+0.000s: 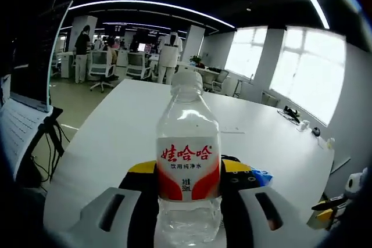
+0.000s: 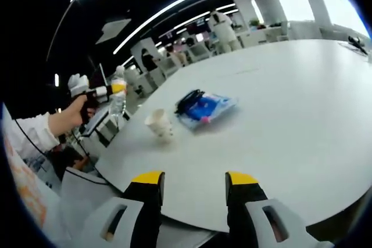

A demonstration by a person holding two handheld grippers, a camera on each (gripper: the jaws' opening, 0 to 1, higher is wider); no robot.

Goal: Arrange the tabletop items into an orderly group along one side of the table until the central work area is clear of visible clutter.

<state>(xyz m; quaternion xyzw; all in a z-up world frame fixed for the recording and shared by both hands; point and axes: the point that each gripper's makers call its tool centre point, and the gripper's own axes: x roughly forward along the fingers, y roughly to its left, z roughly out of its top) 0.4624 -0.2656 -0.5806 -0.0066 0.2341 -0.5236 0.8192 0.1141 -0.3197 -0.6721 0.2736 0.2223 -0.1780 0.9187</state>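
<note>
Left gripper view first: the left gripper [image 1: 189, 201] has its fingers pinching a clear water bottle [image 1: 188, 166] around the lower body. The bottle stands upright, long axis straight up and down, white cap on top, red-and-white label facing the camera. The bottle hides most of the yellow finger tips, so I only catch bits of yellow either side of the label. A sliver of something blue [image 1: 263, 176] peeks out behind the right-hand finger, too cut off to name from here. The white bench [image 1: 279, 143] stretches away behind it, with a few small dark things near the far edge by the windows that are too tiny to make out. Office chairs and a couple of people stand further back.

Right gripper view: the right gripper [image 2: 192, 179] hovers over the near edge of the bench [image 2: 302, 120], fingers spread apart with nothing between them. Out on the bench lies a flat blue packet [image 2: 206, 108] with something black [image 2: 187, 100] resting on its end; can't tell what the black bit is. Just beside it is a small white paper cup [image 2: 158, 125], upright as far as I can tell. Over at the bench's far left edge a person's hand [image 2: 74, 112] holds the other gripper, with the bottle [image 2: 118, 97] upright in it, small and blurry here.
</note>
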